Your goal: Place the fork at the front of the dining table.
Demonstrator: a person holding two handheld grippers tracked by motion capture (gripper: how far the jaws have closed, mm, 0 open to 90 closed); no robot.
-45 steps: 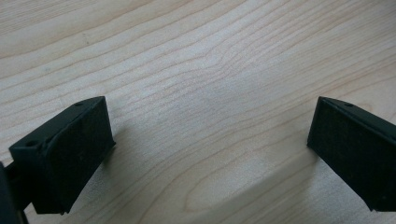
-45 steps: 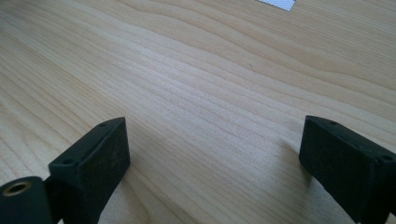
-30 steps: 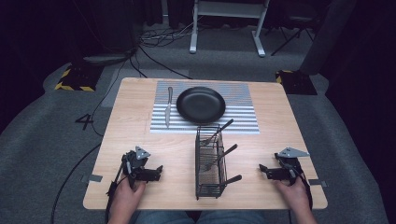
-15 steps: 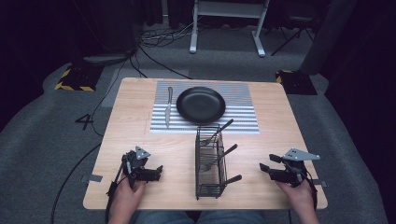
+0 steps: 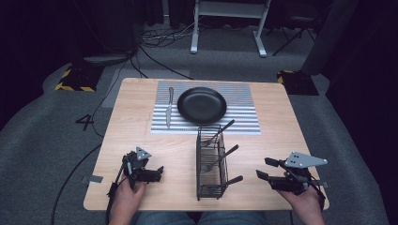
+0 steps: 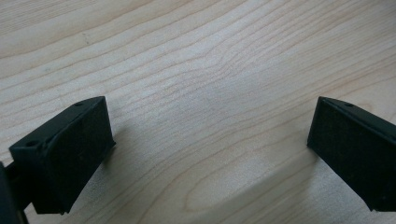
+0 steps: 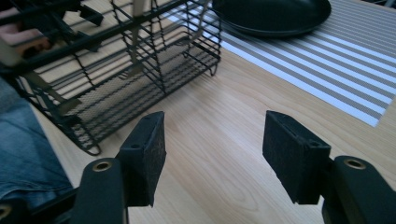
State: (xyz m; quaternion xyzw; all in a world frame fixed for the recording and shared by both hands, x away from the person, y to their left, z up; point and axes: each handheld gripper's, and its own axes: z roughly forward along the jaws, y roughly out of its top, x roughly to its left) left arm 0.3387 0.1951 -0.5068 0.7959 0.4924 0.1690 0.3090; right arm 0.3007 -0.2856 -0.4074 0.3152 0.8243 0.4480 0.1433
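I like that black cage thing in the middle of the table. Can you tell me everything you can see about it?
The wire basket is a long, narrow rack of thin black metal rods with fine mesh at the bottom. It stands upright on small feet on the wooden table, its far end just touching the striped mat, in front of the black plate. Three utensils sit in it, one per section, their dark handles leaning out to the right. Nothing else touches it.

Wooden table bears striped mat and wire basket.
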